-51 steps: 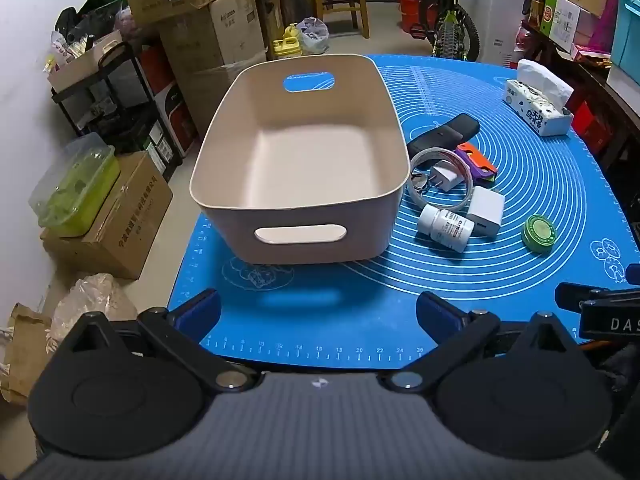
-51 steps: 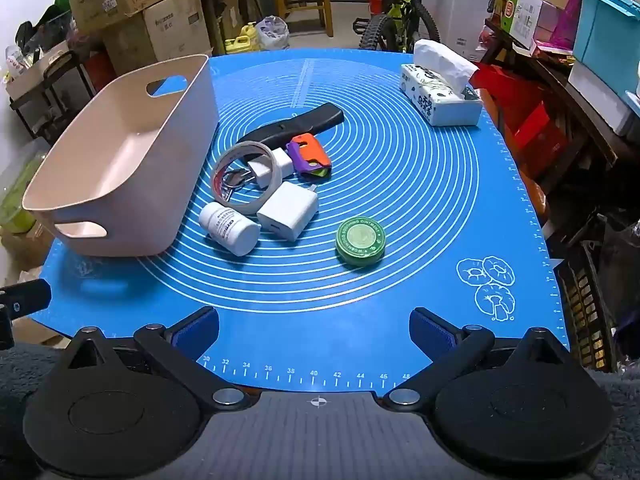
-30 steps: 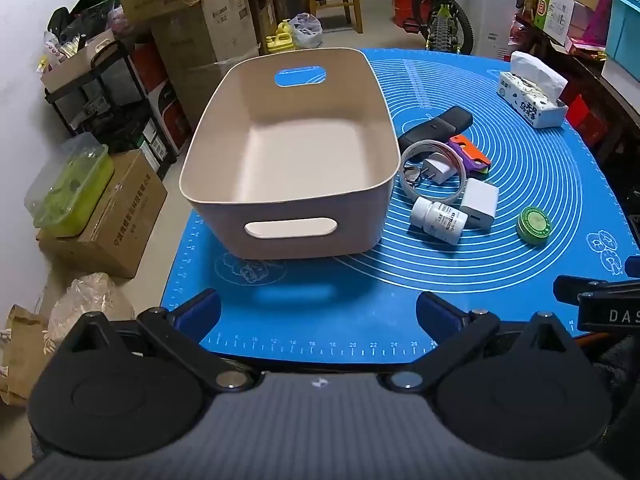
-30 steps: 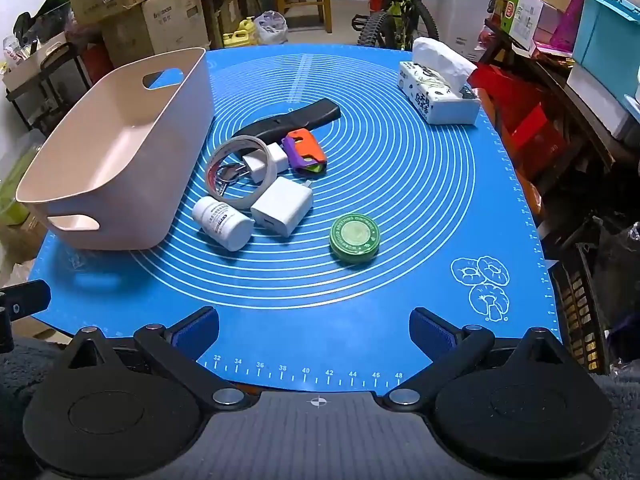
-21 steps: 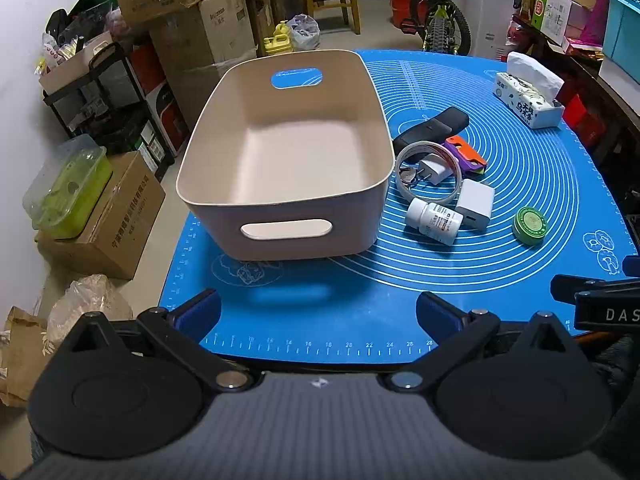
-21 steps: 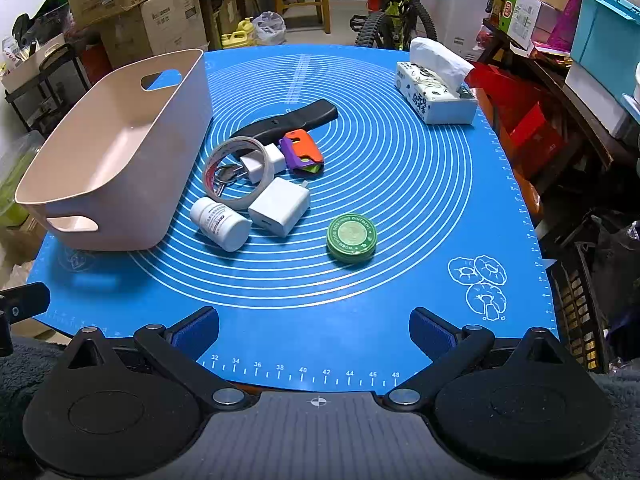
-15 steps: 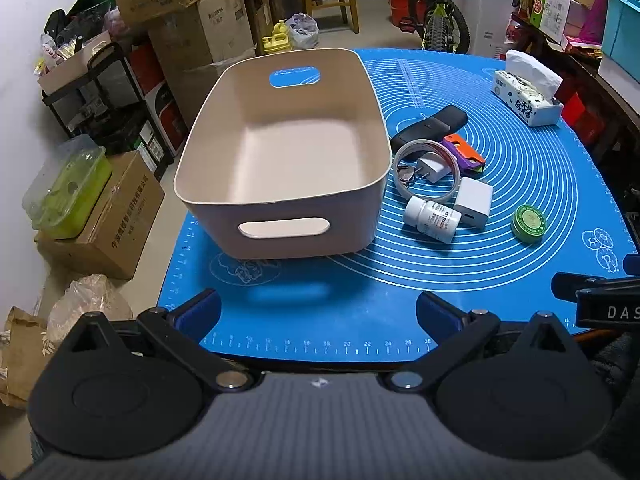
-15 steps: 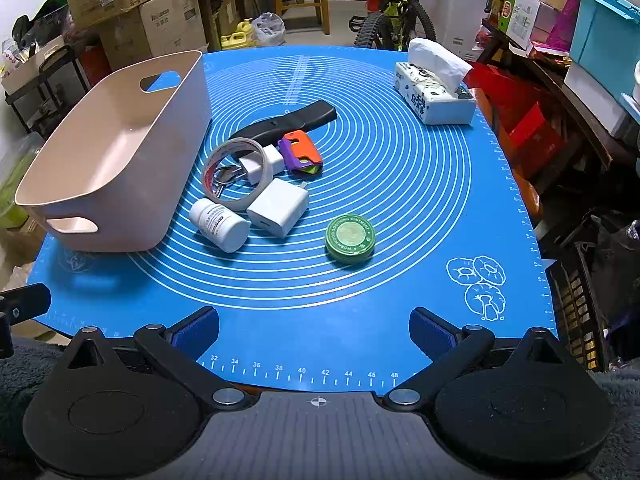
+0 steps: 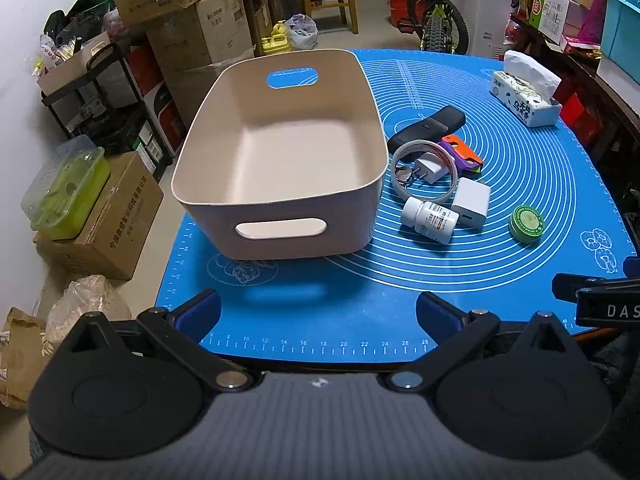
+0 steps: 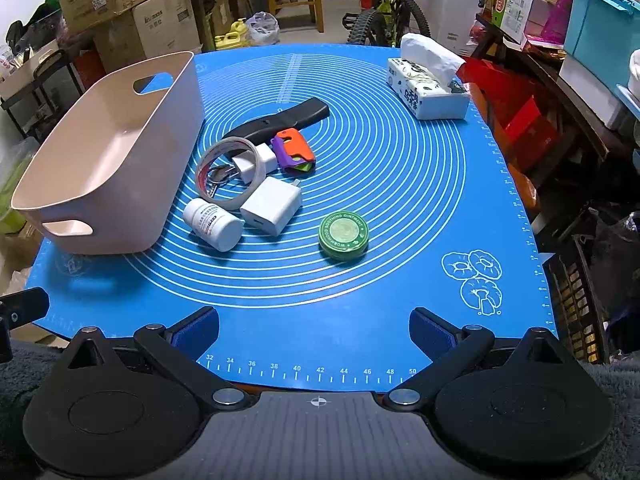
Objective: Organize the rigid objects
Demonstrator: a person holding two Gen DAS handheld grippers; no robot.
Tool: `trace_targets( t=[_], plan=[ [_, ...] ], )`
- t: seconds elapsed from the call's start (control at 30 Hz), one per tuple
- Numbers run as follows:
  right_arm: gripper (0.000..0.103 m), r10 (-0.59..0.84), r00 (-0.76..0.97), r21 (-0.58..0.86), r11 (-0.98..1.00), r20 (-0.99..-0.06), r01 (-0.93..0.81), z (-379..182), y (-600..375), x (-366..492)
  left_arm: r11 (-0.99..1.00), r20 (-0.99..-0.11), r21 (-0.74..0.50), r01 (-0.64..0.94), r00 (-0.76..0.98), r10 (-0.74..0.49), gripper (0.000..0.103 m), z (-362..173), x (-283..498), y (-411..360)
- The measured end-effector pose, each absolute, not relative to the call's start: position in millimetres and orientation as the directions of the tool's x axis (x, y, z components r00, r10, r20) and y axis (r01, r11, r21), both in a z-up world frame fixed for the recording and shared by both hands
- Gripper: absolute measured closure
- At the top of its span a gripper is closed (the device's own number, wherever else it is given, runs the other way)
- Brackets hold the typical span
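Both hand-held grippers, left (image 9: pixel 318 314) and right (image 10: pixel 314 328), spread empty; the round pill bottle (image 10: pixel 213 224) may roll if nudged near the empty bin (image 9: pixel 280 152)

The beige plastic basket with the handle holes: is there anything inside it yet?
Nothing shows inside the beige plastic basket: the left wrist view sees its bare floor and inner walls. Only a strip of floor just behind the near wall is hidden. The white pill bottle and other items lie outside on the blue mat.

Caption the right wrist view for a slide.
Open right gripper faces small items beside an empty beige bin on a blue mat.
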State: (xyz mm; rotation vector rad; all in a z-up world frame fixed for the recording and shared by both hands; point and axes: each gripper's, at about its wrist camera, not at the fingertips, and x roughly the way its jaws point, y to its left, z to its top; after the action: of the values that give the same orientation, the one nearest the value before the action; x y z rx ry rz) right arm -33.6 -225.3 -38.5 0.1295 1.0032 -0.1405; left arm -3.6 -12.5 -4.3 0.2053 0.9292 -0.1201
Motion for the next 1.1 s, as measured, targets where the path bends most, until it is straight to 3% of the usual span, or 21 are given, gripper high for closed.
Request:
trace_targets(
  t=[1.1],
  plan=[
    [0.002, -0.070, 0.523, 0.039, 0.980, -0.850, 0.194, -41.5, -231.7, -31.2, 0.974, -0.806, 0.124, 0.189, 0.592, -0.013, 0.001, -5.0, 1.9, -8.5]
  ],
)
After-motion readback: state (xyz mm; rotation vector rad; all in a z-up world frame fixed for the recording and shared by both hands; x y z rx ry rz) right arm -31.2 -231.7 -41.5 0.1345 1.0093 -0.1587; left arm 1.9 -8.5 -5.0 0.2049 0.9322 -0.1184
